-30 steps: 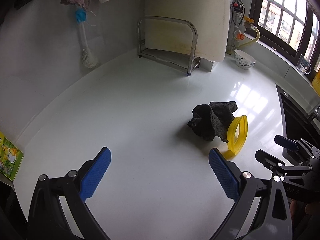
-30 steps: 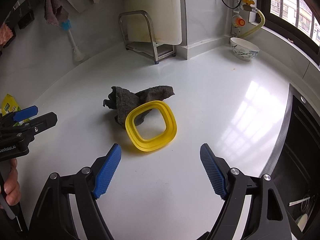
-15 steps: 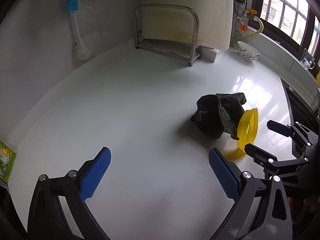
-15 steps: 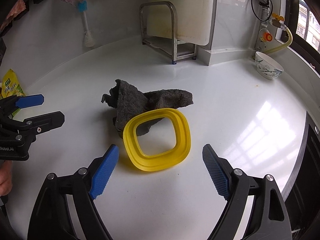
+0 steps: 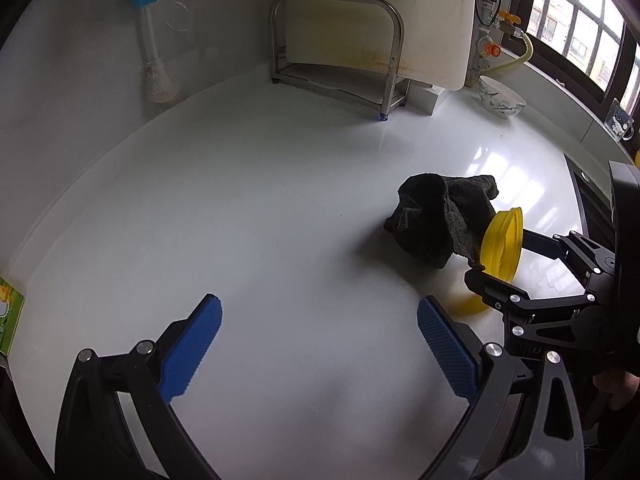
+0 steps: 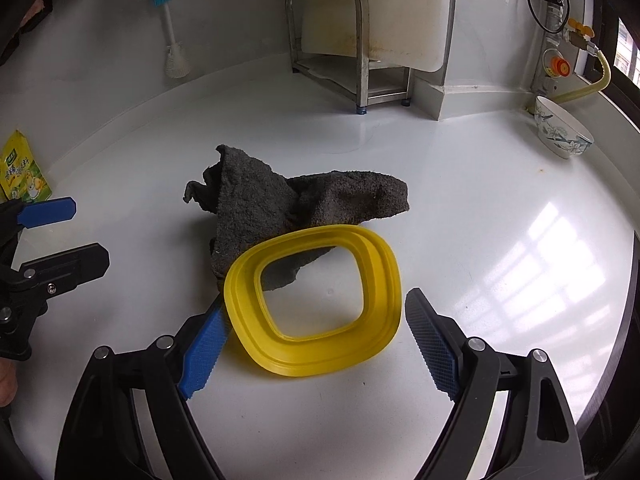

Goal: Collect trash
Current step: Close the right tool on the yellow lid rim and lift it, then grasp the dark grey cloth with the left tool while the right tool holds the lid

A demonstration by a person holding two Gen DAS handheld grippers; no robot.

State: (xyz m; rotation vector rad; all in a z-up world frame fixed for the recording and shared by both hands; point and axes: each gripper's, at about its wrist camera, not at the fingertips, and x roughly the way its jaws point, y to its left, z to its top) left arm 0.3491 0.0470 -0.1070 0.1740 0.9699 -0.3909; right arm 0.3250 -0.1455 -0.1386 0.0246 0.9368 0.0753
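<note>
A yellow plastic ring (image 6: 384, 280) leans tilted against a crumpled dark grey cloth (image 6: 272, 200) on the white counter. My right gripper (image 6: 318, 346) is open, with the ring's near half between its blue pads. The left pad (image 6: 204, 352) is at the ring's edge. In the left wrist view the ring (image 5: 504, 240) and cloth (image 5: 436, 216) lie ahead to the right, and the right gripper (image 5: 506, 258) straddles the ring there. My left gripper (image 5: 320, 348) is open over bare counter with nothing in it, and it also shows at the left edge of the right wrist view (image 6: 76, 236).
A metal rack (image 5: 340, 60) with a white cutting board (image 5: 380, 12) stands at the back wall. A brush (image 5: 152, 52) hangs to its left, and a patterned bowl (image 5: 500, 100) sits at the right. A dark sink (image 5: 592, 208) borders the right side. A green packet (image 6: 24, 168) is at far left.
My right gripper has moved forward, so the yellow ring now lies between its open fingers. The left gripper has drifted slightly forward and stays open.
</note>
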